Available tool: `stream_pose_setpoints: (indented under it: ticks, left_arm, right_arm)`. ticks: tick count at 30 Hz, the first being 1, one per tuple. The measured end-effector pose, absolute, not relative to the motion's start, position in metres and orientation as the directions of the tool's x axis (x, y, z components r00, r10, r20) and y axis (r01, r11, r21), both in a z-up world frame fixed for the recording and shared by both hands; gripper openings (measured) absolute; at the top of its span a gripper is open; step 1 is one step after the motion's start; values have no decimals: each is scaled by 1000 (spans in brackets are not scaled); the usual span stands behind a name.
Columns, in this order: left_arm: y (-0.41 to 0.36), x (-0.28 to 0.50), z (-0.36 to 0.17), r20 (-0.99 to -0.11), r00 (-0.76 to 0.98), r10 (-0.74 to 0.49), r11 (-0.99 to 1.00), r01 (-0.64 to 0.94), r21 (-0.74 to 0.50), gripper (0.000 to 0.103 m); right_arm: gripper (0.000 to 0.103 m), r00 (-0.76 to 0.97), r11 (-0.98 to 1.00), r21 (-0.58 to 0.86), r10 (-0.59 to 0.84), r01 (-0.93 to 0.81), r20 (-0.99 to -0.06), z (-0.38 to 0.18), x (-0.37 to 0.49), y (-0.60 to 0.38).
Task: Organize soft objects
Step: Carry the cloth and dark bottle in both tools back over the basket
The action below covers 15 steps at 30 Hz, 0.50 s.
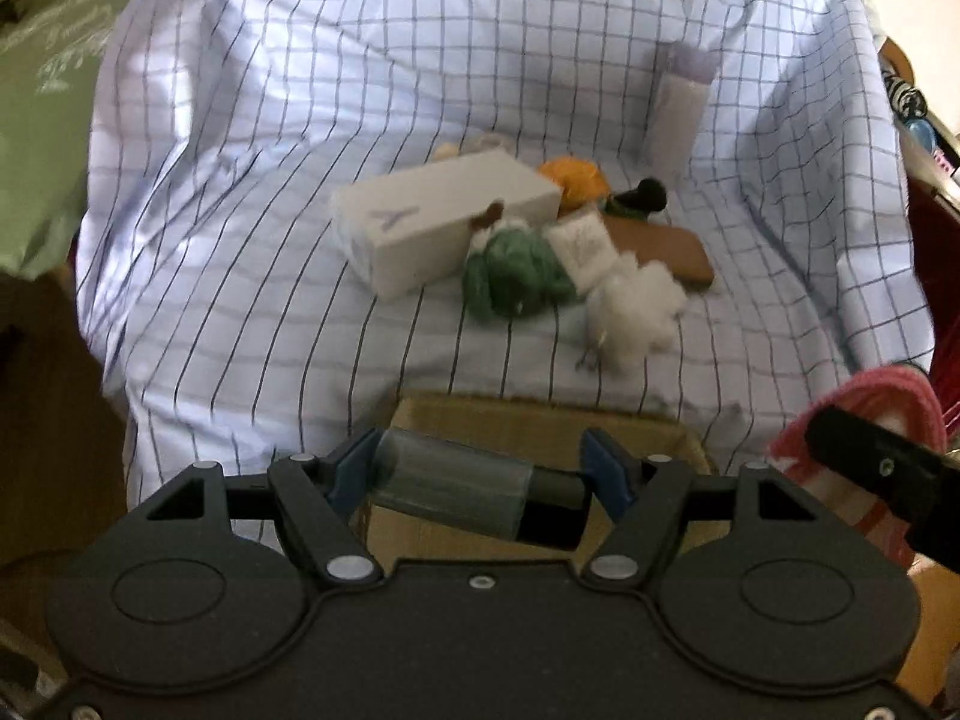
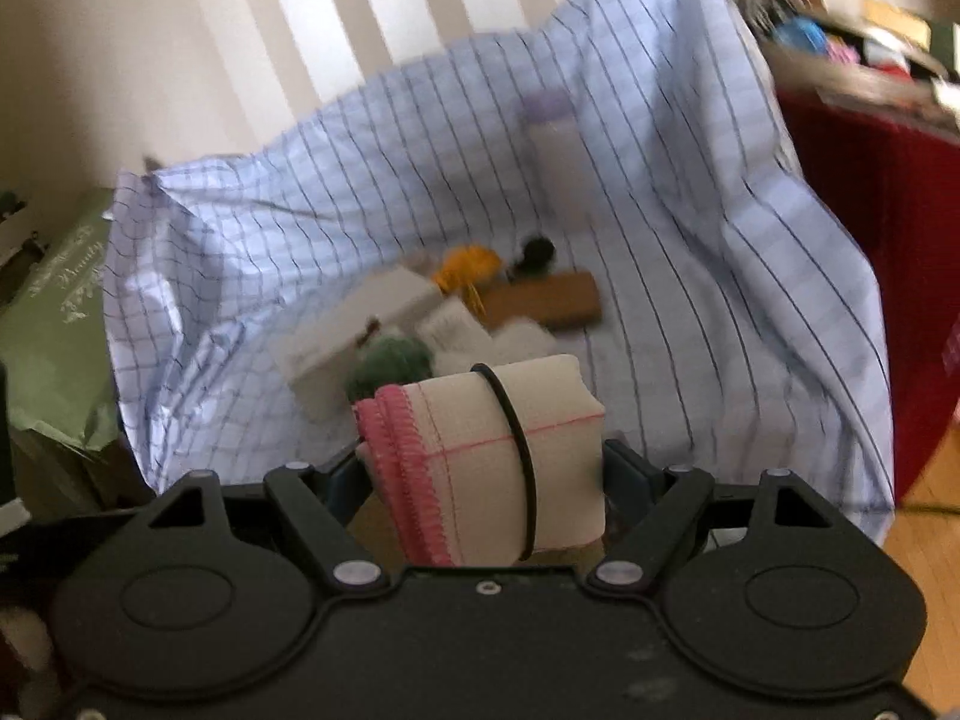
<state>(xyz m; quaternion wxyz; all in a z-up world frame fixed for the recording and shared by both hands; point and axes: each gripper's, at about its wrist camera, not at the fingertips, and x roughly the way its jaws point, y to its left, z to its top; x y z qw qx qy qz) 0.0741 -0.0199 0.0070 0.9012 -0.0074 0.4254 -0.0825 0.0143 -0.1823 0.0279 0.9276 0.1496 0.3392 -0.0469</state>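
I am gripping a clear plastic tube [image 1: 450, 483] in the left tongs [image 1: 480, 474] and a banded cream-and-pink cloth roll [image 2: 486, 456] in the right tongs [image 2: 480, 468]; over the open cardboard box [image 1: 540, 420] beneath them, either could be slipping out sideways.

Lay spread over the worktop: a checked cloth [image 1: 240, 240], edges raised at back and sides. On the cloth, mid-field: a long box [image 1: 444, 222] at left, a yarn bundle [image 1: 516, 270] just before its right end, a fluffy tuft [image 1: 636, 312] right of that, a flat board [image 1: 666, 252] behind the tuft. Farther back: a round ball [image 1: 573, 180]. Stood upright at back right: a bottle [image 1: 681, 114]. Nearest, below the cloth's front edge: a cardboard box [image 1: 540, 426].
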Motion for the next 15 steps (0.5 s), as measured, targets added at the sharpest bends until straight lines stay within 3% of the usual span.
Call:
stream_pose_setpoints:
  ticks: [15]
  left_arm:
    - [-15,43,-34,-820,563,-104,994,77,-73,68]
  right_arm:
    - [80,630,950,178,-25,257,-777,-6,-2,-174]
